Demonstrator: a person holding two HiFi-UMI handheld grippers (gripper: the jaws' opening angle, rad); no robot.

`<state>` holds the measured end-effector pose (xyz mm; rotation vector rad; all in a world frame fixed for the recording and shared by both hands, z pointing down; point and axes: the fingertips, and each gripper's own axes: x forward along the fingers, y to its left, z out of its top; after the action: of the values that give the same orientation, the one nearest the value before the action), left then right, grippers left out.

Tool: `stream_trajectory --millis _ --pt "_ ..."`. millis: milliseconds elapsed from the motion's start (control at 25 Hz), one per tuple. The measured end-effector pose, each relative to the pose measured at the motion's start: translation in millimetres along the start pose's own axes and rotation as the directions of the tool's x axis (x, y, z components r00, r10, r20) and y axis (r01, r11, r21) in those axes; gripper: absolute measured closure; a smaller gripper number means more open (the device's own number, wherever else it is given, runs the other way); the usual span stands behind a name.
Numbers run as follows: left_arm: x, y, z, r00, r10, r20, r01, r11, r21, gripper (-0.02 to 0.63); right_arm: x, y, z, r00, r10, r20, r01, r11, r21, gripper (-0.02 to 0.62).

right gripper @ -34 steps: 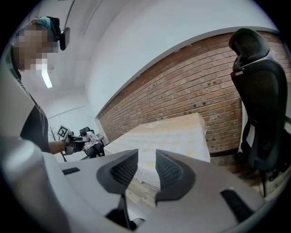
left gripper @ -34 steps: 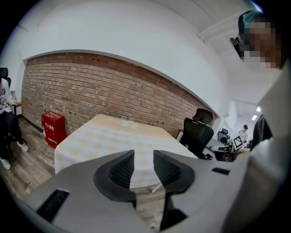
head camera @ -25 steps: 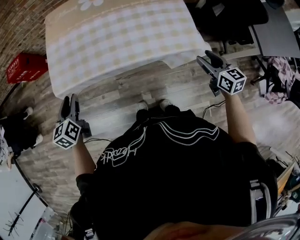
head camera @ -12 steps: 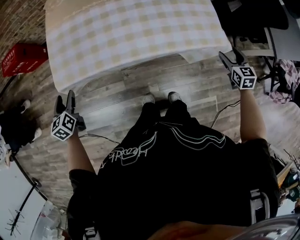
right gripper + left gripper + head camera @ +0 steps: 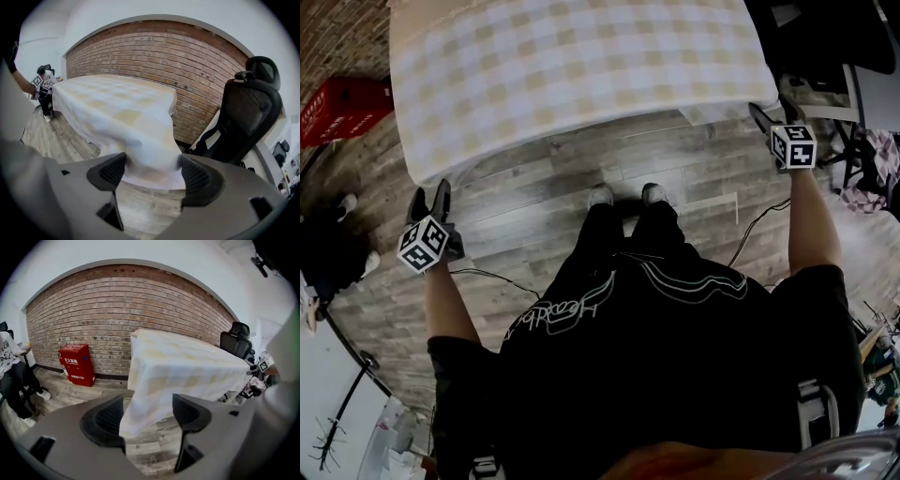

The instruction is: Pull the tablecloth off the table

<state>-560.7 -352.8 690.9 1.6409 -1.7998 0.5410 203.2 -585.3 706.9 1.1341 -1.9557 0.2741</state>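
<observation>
I'm watching both tools working at the near corners of the tablecloth (image 5: pixel 581 66), which is lying spread over the table w/ its edges hanging toward the wood floor (image 5: pixel 562 211). The left gripper (image 5: pixel 428 199) is hovering just below the cloth's near-left corner. Its jaws have just been opening and are standing wide apart. In the left gripper view the hanging corner (image 5: pixel 140 408) is showing in the gap btw the pads, not pinched by either one. The right gripper (image 5: pixel 773 114) is sitting at the near-right corner. Its jaws have also just been opening and are gaping wide. In the right gripper view the drooping corner (image 5: pixel 150 154) is filling the space btw the pads, but the edges are blurring, so I can't tell if it's touching them. A red box (image 5: pixel 347 108) is standing on the floor by the brick wall (image 5: pixel 117 305), left of the table. A black office chair (image 5: pixel 248 117) is standing just beside the right corner. The person's shoes (image 5: pixel 601 195) are planted near the cloth's front edge.
</observation>
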Motion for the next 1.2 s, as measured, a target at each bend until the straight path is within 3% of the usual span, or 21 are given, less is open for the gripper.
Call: stream_trajectory --millis 120,320,480,640,920,1200 --pt "11.2 -14.0 1.9 1.0 -0.018 -0.004 0.018 0.999 0.039 0.299 7.8 -11.8 -3.3 1.0 0.002 0.002 -0.002 1.0 0.012 0.278" --pt "12.6 48.2 7.2 1.0 -0.026 0.018 0.026 0.999 0.03 0.309 10.5 44.4 28.8 1.0 0.0 -0.001 0.0 1.0 0.02 0.281" --pt "16.6 39.8 8.0 0.999 -0.032 0.006 0.032 0.999 0.031 0.452 11.4 38.5 25.9 1.0 -0.013 0.016 0.012 0.997 0.079 0.282" --pt "17.1 39.1 9.1 0.998 -0.06 0.016 0.06 0.998 -0.03 0.585 10.9 47.6 27.2 0.999 -0.024 0.031 0.019 0.989 0.144 0.314" --pt "10.9 39.1 2.7 0.999 -0.049 0.0 0.049 0.999 -0.022 0.6 6.4 69.3 31.4 0.998 0.002 0.057 -0.01 0.99 0.141 0.502" --pt "-0.8 34.9 4.3 0.999 -0.04 0.02 0.041 0.998 -0.052 0.601 2.1 69.8 35.2 0.999 -0.034 0.036 0.026 0.98 0.198 0.535"
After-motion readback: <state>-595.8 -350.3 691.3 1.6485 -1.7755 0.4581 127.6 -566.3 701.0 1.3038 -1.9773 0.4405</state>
